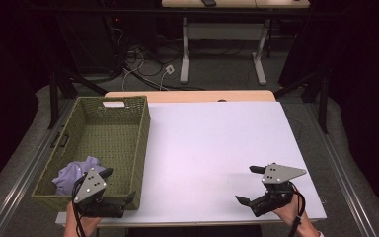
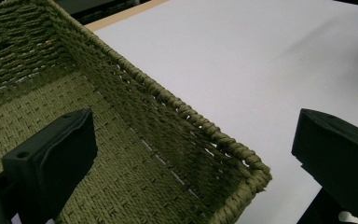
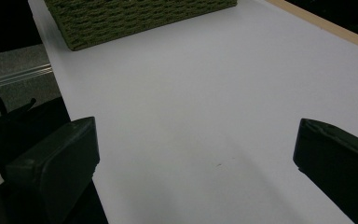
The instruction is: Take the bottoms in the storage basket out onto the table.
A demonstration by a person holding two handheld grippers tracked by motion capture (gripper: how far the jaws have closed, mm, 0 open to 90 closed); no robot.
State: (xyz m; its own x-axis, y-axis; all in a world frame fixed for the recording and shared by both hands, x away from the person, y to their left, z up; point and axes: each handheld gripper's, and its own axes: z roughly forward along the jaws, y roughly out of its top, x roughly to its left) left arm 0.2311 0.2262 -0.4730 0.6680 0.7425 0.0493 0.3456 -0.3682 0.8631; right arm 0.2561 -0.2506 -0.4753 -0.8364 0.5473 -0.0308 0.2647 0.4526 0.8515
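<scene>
A green woven basket [image 1: 140, 128] stands on the left part of the white tabletop [image 1: 217, 148]. A crumpled lavender cloth [image 1: 76, 170] lies inside it near the front. My left gripper [image 1: 118, 186] is open at the basket's front right corner. In the left gripper view the jaws of my left gripper [image 2: 196, 154] stand wide apart, one over the basket's inside, the other over the table, with the basket wall [image 2: 200, 126] between them untouched. My right gripper [image 1: 249, 185] is open over the bare table at the front right, nothing between the jaws of my right gripper [image 3: 196, 149].
The basket [image 3: 135, 18] lies well beyond my right gripper in its own view. A wooden table edge [image 1: 192, 95] shows behind the white top. Farther back are a desk's white legs [image 1: 184, 54] and floor cables [image 1: 143, 59]. Metal rails [image 1: 24, 173] run along both sides.
</scene>
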